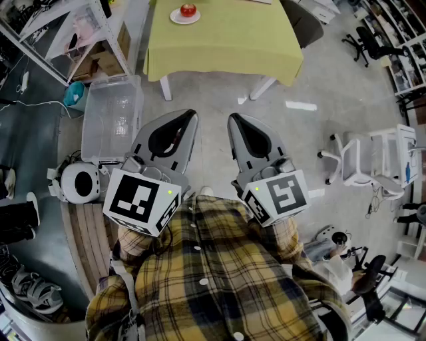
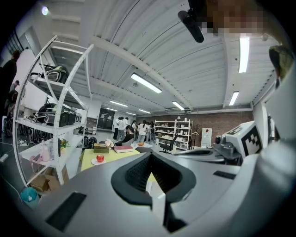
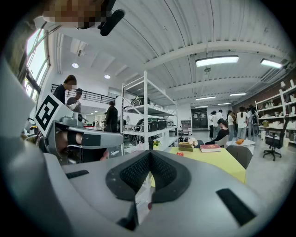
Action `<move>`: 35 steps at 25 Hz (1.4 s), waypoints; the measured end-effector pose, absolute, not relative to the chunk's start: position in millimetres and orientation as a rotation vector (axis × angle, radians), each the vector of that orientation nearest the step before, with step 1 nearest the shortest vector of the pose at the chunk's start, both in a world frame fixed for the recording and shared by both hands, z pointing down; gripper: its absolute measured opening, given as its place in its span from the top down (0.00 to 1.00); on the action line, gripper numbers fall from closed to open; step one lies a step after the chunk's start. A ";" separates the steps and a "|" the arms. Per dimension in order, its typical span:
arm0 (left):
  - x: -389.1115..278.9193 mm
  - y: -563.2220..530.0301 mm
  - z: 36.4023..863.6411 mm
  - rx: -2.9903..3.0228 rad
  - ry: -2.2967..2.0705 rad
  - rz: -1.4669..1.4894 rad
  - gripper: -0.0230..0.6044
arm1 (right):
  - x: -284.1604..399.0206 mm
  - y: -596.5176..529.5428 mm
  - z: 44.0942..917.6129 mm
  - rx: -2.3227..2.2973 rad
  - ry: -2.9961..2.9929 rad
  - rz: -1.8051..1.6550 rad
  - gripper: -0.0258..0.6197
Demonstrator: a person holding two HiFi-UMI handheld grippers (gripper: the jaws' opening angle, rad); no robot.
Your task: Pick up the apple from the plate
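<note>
Over a plaid shirt (image 1: 219,280), the left hand-held gripper (image 1: 192,114) and right hand-held gripper (image 1: 233,118) are hanging closed, empty. Across smooth grey floor (image 1: 313,133), a yellow-green cloth (image 1: 200,70) is draping the rectangular tabletop (image 1: 239,26); the round red apple (image 1: 188,10) is sitting on its white plate (image 1: 177,18).

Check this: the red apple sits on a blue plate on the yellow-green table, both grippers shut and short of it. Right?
No: the head view shows a white plate, not blue. The red apple sits on it on the yellow-green table, left gripper and right gripper shut and short of it.
</note>
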State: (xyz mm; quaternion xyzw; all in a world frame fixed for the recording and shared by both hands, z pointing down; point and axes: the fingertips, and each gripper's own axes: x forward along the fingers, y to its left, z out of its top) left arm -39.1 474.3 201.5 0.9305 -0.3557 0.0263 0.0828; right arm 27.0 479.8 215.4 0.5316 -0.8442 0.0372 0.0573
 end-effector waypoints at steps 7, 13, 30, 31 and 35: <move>-34.6 471.4 199.9 2.773 -1.085 0.071 0.96 | 35.5 478.0 214.7 1.604 -2.560 0.110 0.96; -29.0 475.3 197.5 2.761 -1.123 0.061 0.96 | 43.0 483.5 215.2 1.576 -2.579 0.113 0.96; -3.7 504.2 212.9 2.691 -1.243 0.075 0.95 | 78.1 516.6 231.4 1.487 -2.622 0.129 0.96; -3.9 502.1 214.0 2.690 -1.244 0.078 0.96 | 78.1 514.9 232.7 1.486 -2.621 0.129 0.96; -7.6 485.0 218.5 2.687 -1.237 0.085 0.96 | 75.7 497.7 235.8 1.494 -2.615 0.136 0.96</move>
